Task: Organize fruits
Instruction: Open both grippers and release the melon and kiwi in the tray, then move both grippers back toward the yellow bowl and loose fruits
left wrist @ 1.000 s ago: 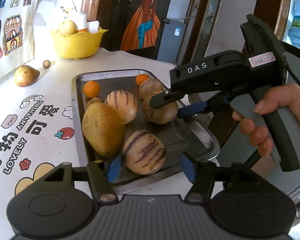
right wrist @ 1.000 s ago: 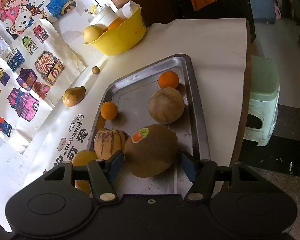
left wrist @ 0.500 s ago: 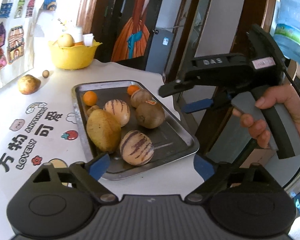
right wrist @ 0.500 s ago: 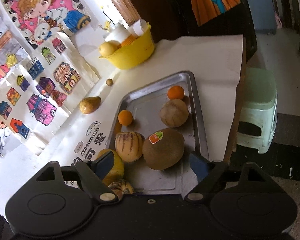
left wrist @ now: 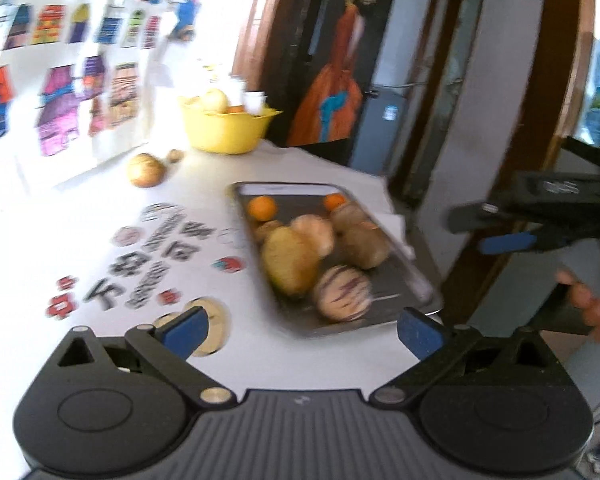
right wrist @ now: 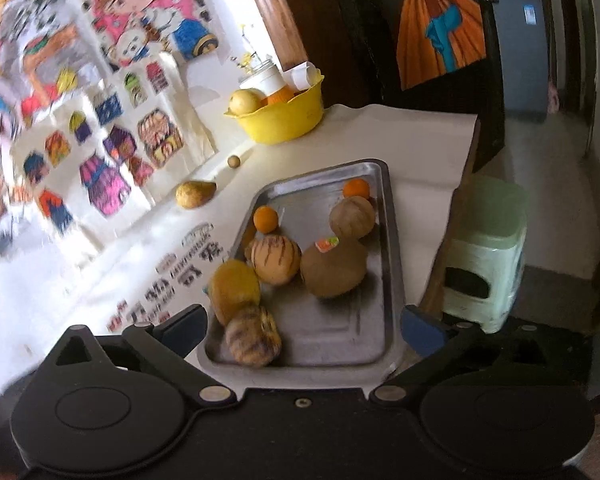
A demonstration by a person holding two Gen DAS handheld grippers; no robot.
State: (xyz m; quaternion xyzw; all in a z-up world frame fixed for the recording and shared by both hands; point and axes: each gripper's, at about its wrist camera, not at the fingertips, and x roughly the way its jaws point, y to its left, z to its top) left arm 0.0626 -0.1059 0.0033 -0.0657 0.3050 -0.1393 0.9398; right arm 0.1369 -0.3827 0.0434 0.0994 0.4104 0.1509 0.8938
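A steel tray [left wrist: 392, 280] [right wrist: 332, 328] on the white table holds several fruits. Among them are a striped melon [left wrist: 342, 292] [right wrist: 254, 336], a yellow mango [left wrist: 290, 260] [right wrist: 234, 284], a brown fruit with a sticker [right wrist: 334, 266], another striped melon [right wrist: 274, 258] and two oranges [right wrist: 265, 219]. My left gripper [left wrist: 302, 328] hangs back from the tray's near end, its jaws opening with nothing between them. My right gripper [right wrist: 304, 322] is above the tray's near edge, its jaws also opening and empty. In the left wrist view it shows at the right [left wrist: 480, 228], off the table.
A yellow bowl [right wrist: 280, 120] with fruit and cups stands at the back by the wall. A pear [right wrist: 194, 194] and a small brown ball [right wrist: 233, 161] lie on the printed tablecloth. A green stool [right wrist: 484, 248] stands past the table's right edge.
Both grippers let go and drew back and up from the tray, jaws spreading wide. The striped melon and the stickered brown fruit now lie free on the tray.
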